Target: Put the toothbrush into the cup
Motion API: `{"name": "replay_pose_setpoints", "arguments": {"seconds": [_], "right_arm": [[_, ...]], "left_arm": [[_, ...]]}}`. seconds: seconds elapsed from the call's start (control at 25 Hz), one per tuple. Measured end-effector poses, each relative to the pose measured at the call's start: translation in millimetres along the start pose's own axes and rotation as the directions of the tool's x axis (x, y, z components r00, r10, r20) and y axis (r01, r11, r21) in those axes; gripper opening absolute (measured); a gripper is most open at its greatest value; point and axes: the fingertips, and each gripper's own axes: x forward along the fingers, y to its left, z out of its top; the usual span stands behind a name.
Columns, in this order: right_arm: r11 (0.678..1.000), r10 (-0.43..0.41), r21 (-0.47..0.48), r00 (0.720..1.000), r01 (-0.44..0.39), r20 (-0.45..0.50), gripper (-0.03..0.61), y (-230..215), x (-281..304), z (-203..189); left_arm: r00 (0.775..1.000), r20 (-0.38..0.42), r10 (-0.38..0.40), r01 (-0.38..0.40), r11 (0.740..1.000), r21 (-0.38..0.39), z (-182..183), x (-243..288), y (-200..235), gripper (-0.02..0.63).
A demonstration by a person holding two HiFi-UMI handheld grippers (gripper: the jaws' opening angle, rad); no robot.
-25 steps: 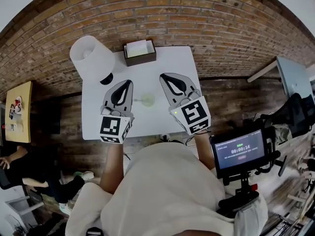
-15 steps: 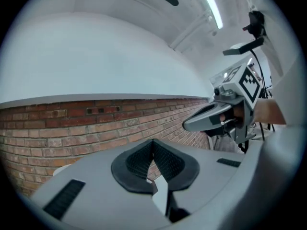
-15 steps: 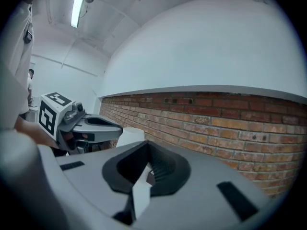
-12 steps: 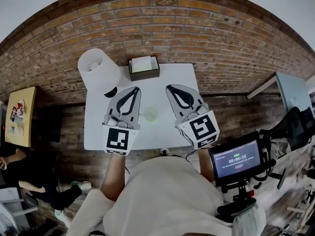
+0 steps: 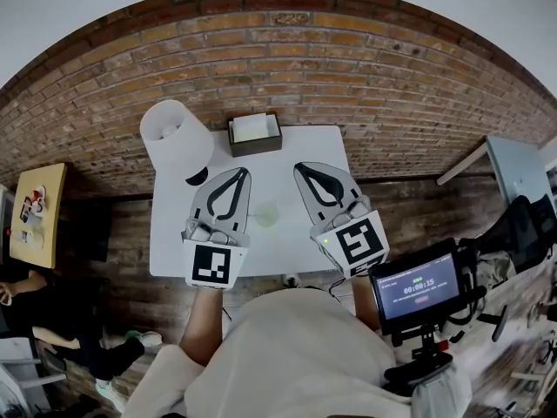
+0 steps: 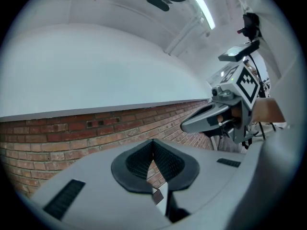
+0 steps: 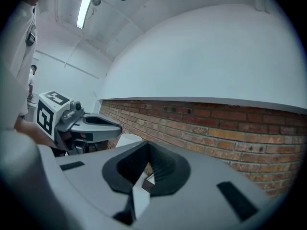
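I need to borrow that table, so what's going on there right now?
A person holds the left gripper and right gripper over a small white table. A pale green cup stands on the table between them. Both grippers have their jaws together with nothing in them, and their cameras face the brick wall rather than the table. I cannot make out a toothbrush in any view, so nothing is being handled at this moment.
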Motion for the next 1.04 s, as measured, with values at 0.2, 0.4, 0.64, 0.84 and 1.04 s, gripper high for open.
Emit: {"name": "replay_pose_setpoints", "arguments": {"seconds": [0.2,0.4,0.64,0.84,1.04], "right_arm": [[1.0,0.014,-0.01,1.0,-0.014,-0.011,0.003,3.1,-1.2,-5.5],[1.0,0.006,0.007,1.0,-0.006,0.0,0.003,1.0,-1.3,-10.0],[1.0,0.0,0.029,1.0,0.001,-0.03,0.003,-0.7,-3.4,-20.6],[0.999,0.0,0.034,0.999,0.001,-0.039,0.003,-1.0,-6.0,-26.1],[1.0,-0.003,0.03,0.999,0.004,-0.045,0.003,-1.7,-8.1,-30.1]], "left_arm": [[1.0,-0.006,-0.01,0.01,1.0,-0.005,-4.0,0.3,-4.6,0.006],[1.0,-0.008,-0.027,0.027,1.0,-0.017,-8.9,2.7,-9.9,0.006],[0.999,-0.011,-0.045,0.045,0.999,-0.027,-13.0,6.1,-16.8,0.006],[0.999,-0.023,-0.047,0.046,0.998,-0.032,-17.3,6.5,-20.2,0.006],[0.998,-0.027,-0.052,0.051,0.998,-0.03,-18.3,7.6,-24.3,0.006]]}}
